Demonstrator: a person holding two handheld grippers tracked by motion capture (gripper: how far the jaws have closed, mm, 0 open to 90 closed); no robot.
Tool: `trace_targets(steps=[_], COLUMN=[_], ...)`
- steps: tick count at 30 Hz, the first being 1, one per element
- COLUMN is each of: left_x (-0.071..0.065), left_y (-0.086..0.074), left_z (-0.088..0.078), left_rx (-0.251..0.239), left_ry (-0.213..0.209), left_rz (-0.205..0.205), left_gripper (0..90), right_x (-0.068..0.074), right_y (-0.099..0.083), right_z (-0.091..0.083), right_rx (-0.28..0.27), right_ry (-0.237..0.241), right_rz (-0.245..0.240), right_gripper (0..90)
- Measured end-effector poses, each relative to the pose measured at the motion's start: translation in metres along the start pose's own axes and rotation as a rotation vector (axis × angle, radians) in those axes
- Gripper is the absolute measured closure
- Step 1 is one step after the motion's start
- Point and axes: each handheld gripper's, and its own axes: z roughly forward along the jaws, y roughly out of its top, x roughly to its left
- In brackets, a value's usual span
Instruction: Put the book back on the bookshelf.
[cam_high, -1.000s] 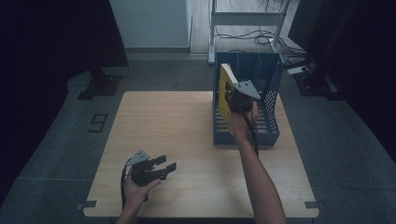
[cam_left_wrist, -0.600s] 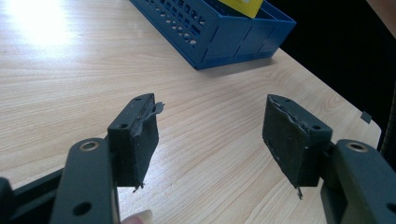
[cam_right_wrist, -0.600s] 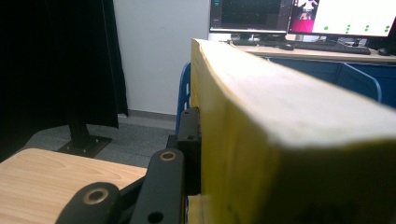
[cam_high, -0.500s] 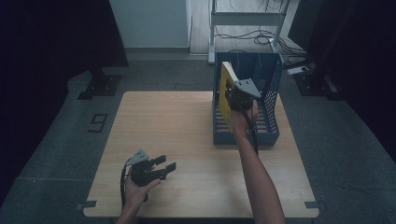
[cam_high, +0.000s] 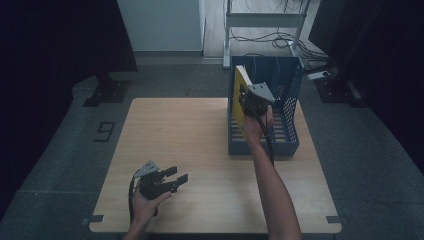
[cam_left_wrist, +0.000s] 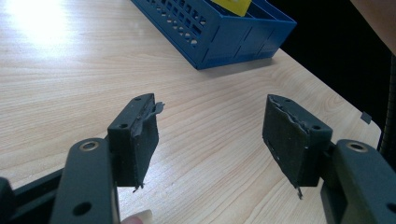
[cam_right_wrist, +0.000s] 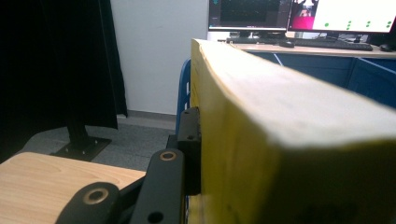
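**Seating the book in the rack**

The book (cam_high: 240, 97) stands upright at the rack's (cam_high: 287, 145) left wall, near the desk's far right corner, pinched by the right gripper (cam_high: 246, 96). Lower it straight, then release. The left gripper (cam_high: 177, 176) rests spread, near the front edge.

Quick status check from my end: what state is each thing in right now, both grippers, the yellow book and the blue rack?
Right gripper: shut on the yellow book, held up at the rack.
Yellow book: closed, upright on edge, gripped at the blue rack's left side.
Blue rack: standing on the table, open at the top.
Left gripper: open, nothing between its jaws, low over the table.
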Motion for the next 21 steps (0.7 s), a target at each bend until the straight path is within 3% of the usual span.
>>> trace_targets(steps=[21], left_x=[0.003], left_y=[-0.002], left_z=[-0.002], left_rx=[0.002], left_ry=[0.009], left_rz=[-0.010], left_gripper=[35.3], right_x=[0.004], right_y=[-0.019], right_z=[0.024], right_rx=[0.037], right_ry=[-0.015], right_rz=[-0.005], right_gripper=[74.1])
